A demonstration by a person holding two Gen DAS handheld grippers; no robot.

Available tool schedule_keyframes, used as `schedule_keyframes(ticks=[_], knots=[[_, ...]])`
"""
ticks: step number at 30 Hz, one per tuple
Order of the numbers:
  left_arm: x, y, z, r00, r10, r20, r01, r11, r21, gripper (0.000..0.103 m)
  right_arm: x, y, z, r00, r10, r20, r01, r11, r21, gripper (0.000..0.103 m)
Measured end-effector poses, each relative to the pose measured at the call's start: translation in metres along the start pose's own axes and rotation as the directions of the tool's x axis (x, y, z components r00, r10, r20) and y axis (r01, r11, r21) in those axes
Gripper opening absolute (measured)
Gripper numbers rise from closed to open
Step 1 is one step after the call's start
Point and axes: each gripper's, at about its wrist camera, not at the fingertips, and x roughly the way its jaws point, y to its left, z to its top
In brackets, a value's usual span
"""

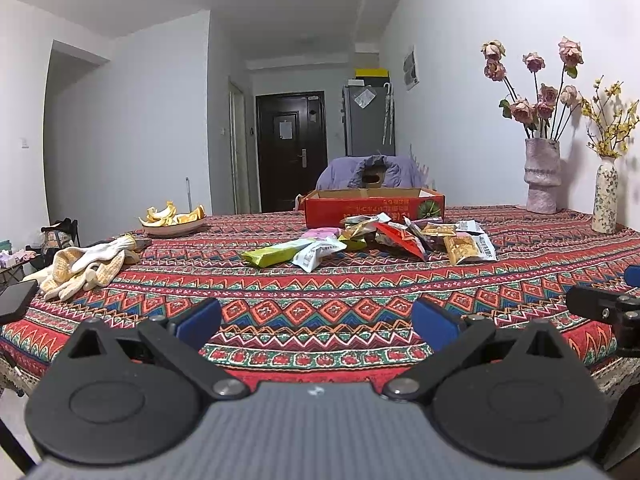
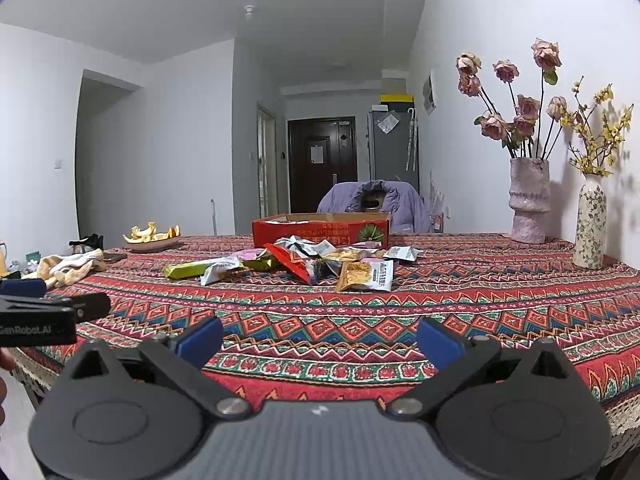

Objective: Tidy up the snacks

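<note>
A heap of snack packets lies mid-table on the patterned cloth, with a green bar packet at its left and a gold-and-white packet at its right. Behind the heap stands an open red cardboard box. My left gripper hovers open near the table's front edge, well short of the heap, nothing between its blue pads. My right gripper is open too, beside the left one, also short of the packets.
White work gloves and a phone lie at the left. A dish of orange peel sits back left. Two flower vases stand at the right by the wall. A chair with a purple jacket is behind the table.
</note>
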Motion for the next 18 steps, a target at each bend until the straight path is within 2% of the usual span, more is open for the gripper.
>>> schedule_keyframes(ticks=[18], knots=[[0.0019, 0.0023, -0.0009, 1.0, 0.007, -0.004, -0.007, 1.0, 0.0, 0.103, 0.0, -0.002, -0.0018, 1.0, -0.007, 0.003, 0.007, 1.0, -0.004, 0.103]])
